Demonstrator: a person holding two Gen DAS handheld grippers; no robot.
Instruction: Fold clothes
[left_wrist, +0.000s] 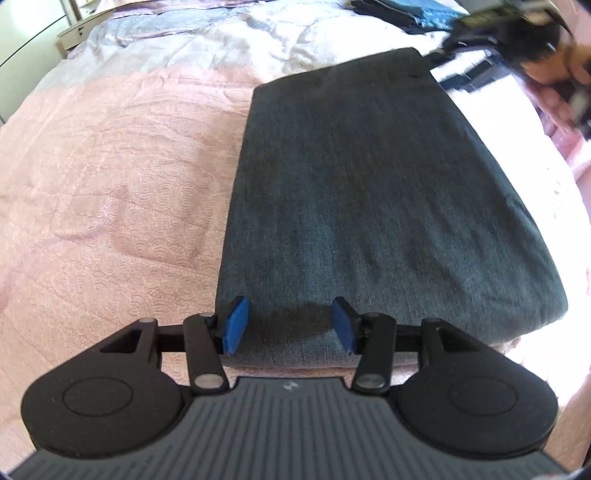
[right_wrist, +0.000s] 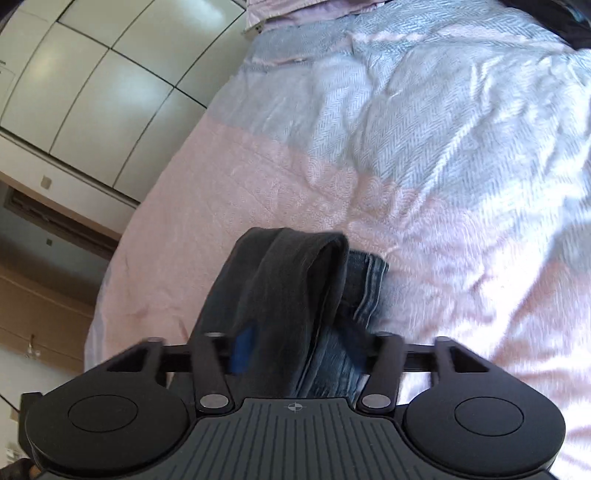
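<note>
A pair of dark denim jeans (left_wrist: 369, 206) lies folded into a long flat block on the pink bedspread (left_wrist: 110, 192). My left gripper (left_wrist: 290, 325) hovers open over the jeans' near edge, its blue pads (left_wrist: 236, 325) spread with nothing between them. My right gripper (left_wrist: 491, 33) shows as a blur at the far right corner of the jeans. In the right wrist view, the right gripper (right_wrist: 299, 354) stands wide open, with a folded end of the jeans (right_wrist: 291, 280) and a lighter denim hem (right_wrist: 364, 280) lying between and under the fingers. One blue pad (right_wrist: 242, 349) shows; the other is hidden.
A pale blue-grey blanket (right_wrist: 424, 110) covers the far half of the bed. More dark clothes (left_wrist: 399, 11) lie at the far edge. White wardrobe doors (right_wrist: 92, 81) stand beyond the bed's left side. A person's hand (left_wrist: 554, 74) holds the right gripper.
</note>
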